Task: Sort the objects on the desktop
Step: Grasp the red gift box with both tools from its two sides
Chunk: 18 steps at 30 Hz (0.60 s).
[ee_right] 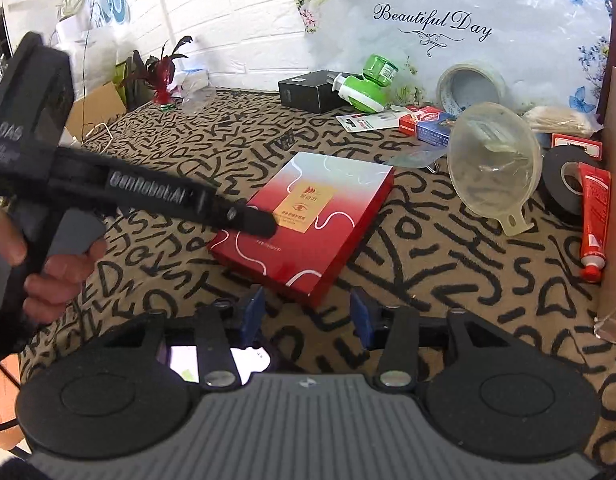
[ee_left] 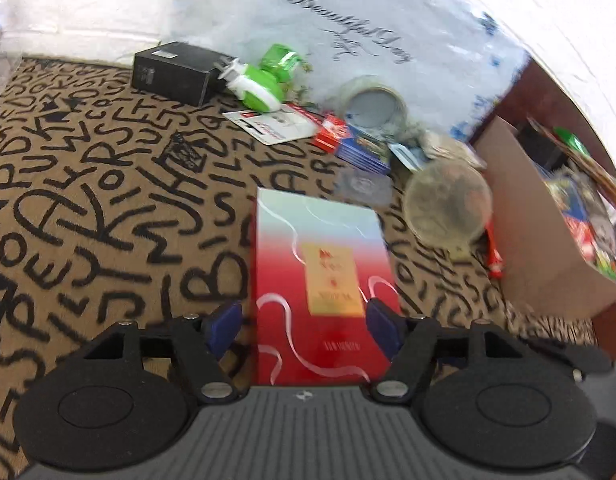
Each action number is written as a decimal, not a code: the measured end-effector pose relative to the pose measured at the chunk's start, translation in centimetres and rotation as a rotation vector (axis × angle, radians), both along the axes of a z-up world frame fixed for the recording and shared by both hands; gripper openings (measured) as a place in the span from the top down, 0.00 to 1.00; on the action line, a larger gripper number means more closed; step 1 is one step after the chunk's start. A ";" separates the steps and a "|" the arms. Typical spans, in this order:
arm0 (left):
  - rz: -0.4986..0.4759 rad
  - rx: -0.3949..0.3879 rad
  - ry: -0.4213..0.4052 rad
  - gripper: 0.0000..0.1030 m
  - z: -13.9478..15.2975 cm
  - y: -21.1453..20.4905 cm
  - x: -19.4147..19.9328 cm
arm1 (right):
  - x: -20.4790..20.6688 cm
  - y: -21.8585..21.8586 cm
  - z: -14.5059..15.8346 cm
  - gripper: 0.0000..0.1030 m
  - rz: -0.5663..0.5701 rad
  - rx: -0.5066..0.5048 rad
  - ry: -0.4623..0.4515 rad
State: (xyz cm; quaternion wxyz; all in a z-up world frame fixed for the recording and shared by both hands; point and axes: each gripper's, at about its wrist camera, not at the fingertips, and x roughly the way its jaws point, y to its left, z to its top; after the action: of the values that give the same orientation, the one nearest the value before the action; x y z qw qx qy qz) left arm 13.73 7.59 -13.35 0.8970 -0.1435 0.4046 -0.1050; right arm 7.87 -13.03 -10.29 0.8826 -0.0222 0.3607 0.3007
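A flat red and pale-blue box (ee_left: 320, 280) (ee_right: 308, 216) lies on the letter-patterned cloth. My left gripper (ee_left: 303, 326) is open and straddles the box's near end; the left pad stands clear of the box's edge and the right pad sits at its other edge. In the right wrist view a person's hand (ee_right: 48, 272) holds that left gripper (ee_right: 260, 222), whose tip hovers over the box's top. My right gripper (ee_right: 308, 314) is open with nothing between its fingers, just short of the box's near corner.
A clear funnel (ee_right: 492, 160), black tape roll (ee_right: 564, 188) and red tube (ee_right: 594, 220) lie to the right. Behind are a clear tape roll (ee_right: 470, 84), a green-and-white plug-in device (ee_right: 364, 88), a black box (ee_right: 306, 92) and card packs (ee_right: 428, 120). A cardboard box (ee_left: 540, 240) stands far right.
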 end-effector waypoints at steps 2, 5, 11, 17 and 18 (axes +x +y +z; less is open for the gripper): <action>0.006 -0.010 0.027 0.31 -0.4 0.1 1.0 | 0.3 0.4 -0.2 0.45 0.024 -0.013 -0.010; -0.004 -0.006 0.045 0.31 -0.8 0.1 1.9 | 0.8 0.6 -0.6 0.44 0.070 -0.044 -0.012; -0.031 0.009 0.019 0.32 -1.1 -0.1 2.3 | 2.7 2.3 -1.4 0.41 0.131 -0.058 -0.024; -0.035 0.054 0.008 0.33 -0.5 -1.1 1.8 | 2.2 3.9 -1.6 0.36 0.138 -0.121 -0.077; -0.035 0.057 0.004 0.34 -0.3 -1.1 1.6 | 1.9 3.9 -1.5 0.36 0.138 -0.124 -0.082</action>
State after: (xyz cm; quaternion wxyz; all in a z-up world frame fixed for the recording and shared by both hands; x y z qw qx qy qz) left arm 15.33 6.45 -13.65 0.8979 -0.1110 0.4117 -0.1091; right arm 9.75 -9.16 -11.84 0.8707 -0.1140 0.3398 0.3369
